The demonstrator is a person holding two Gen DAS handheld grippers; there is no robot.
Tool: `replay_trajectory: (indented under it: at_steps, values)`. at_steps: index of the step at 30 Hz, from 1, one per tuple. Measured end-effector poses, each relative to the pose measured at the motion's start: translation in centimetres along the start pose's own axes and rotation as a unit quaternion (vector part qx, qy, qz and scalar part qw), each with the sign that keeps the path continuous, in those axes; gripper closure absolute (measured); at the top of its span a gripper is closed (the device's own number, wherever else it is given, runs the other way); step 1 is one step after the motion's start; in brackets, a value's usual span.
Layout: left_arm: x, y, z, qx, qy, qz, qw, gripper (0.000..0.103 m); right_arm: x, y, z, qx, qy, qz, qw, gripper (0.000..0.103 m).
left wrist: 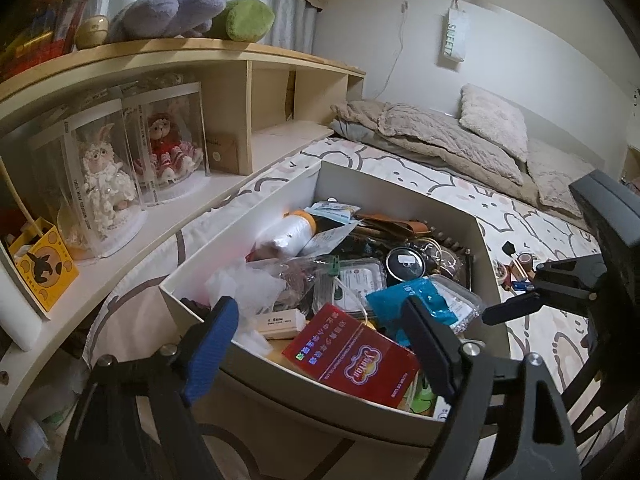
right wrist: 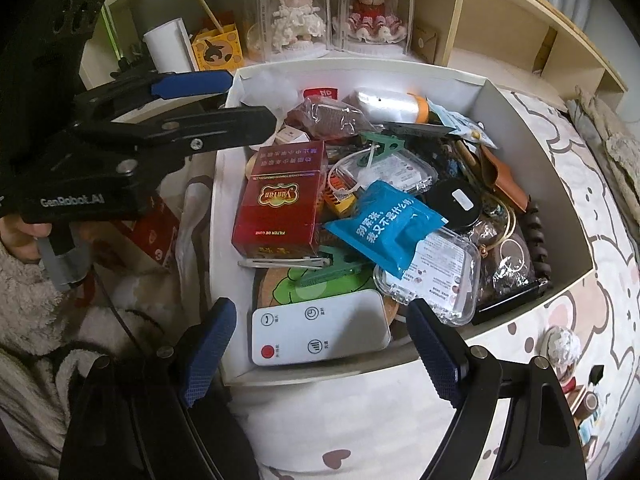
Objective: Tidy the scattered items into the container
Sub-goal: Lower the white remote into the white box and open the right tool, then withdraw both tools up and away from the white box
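Observation:
A white box (left wrist: 248, 216) (right wrist: 532, 128) sits on the bed, filled with clutter. Inside lie a red cigarette carton (left wrist: 352, 356) (right wrist: 276, 208), a blue wipes pack (left wrist: 420, 300) (right wrist: 384, 224), a white remote (right wrist: 320, 330), a clear case (right wrist: 440, 276) and a black round tin (left wrist: 405, 264) (right wrist: 458, 200). My left gripper (left wrist: 320, 340) is open and empty above the box's near corner; it also shows in the right wrist view (right wrist: 248, 100). My right gripper (right wrist: 320, 336) is open and empty over the remote; it also shows in the left wrist view (left wrist: 492, 314). Several small items (left wrist: 516, 268) (right wrist: 576, 384) lie on the sheet beside the box.
A wooden shelf unit (left wrist: 224, 56) stands beside the bed with two boxed dolls (left wrist: 132, 160) (right wrist: 332, 12), a yellow box (left wrist: 44, 268) and plush toys (left wrist: 192, 12). Folded blankets and a pillow (left wrist: 448, 136) lie at the bed's far end.

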State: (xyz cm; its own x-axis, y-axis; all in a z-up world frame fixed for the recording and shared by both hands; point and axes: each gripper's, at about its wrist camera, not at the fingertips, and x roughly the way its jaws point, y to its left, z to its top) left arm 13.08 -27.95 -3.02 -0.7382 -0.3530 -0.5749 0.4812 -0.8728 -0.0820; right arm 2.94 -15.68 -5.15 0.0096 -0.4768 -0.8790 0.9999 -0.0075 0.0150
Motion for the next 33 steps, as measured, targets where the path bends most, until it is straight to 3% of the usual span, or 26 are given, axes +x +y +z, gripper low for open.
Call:
replay_trajectory:
  at_steps: [17,33]
  values:
    - [-0.6,-0.5,0.3,0.007,-0.002,-0.002,1.0,0.02,-1.1,-0.4,0.2,0.012,-0.024,-0.012,1.0,0.016]
    - [-2.9,-2.5,1.2,0.018,-0.017,-0.006,0.9997,0.02,-5.7,-2.1,-2.0,0.088,-0.096,-0.081,0.988,0.016]
